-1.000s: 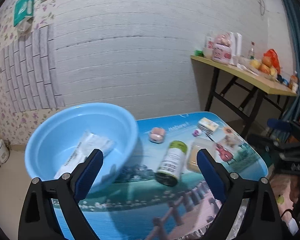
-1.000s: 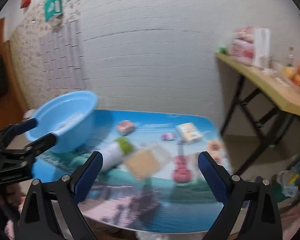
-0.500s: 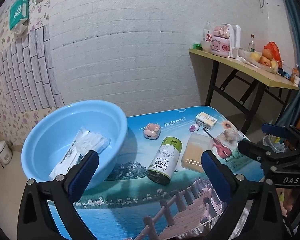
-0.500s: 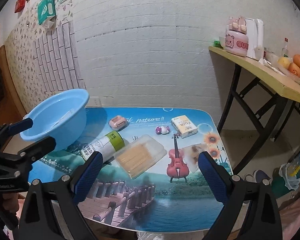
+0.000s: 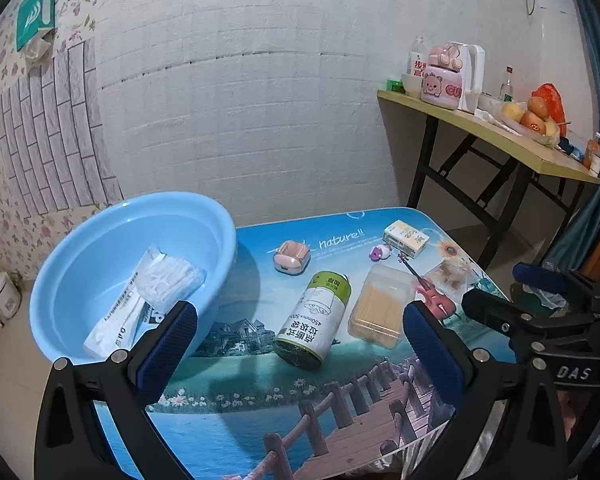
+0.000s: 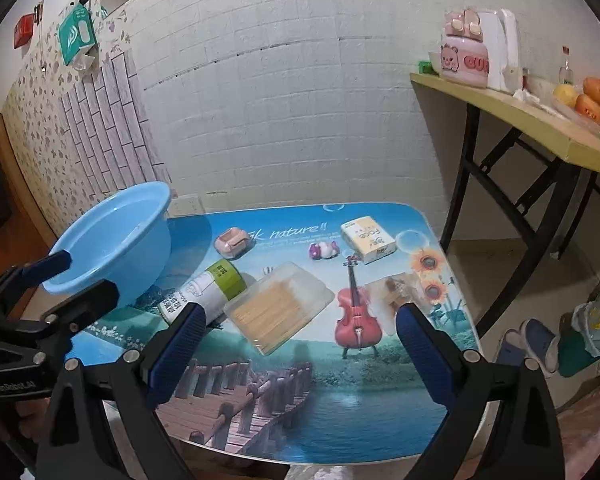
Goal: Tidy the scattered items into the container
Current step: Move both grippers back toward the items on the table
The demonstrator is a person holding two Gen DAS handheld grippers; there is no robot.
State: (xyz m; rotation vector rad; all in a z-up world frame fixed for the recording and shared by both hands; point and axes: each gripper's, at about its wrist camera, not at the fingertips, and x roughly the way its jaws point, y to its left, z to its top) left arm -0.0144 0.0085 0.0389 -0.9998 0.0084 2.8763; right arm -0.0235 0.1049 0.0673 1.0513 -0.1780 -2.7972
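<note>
Left claw (image 5: 300,338): fingers spread wide apart, gripping nothing, hovering over the near edge of the tabletop (image 5: 236,432). Right claw (image 6: 296,340): likewise spread wide, nothing between the fingers, hovering above the near tabletop edge.

Blue basin (image 5: 100,248) sits at the left end of the tabletop; inside it lie a white packet (image 5: 118,322) and a clear bag of white cotton swabs (image 5: 170,280), touching each other.

Loose on the tabletop, outside the basin:
- green-and-white canister (image 5: 314,318), lying on its side, just right of the basin
- clear box of toothpicks (image 5: 380,304), just beside the canister
- pink earbud case (image 5: 291,256), behind the canister
- small purple toy (image 5: 379,253), between the pink case and the yellow tissue pack (image 5: 405,238)
- clear wrapped item (image 6: 392,292) near the right edge, contents unclear
</note>
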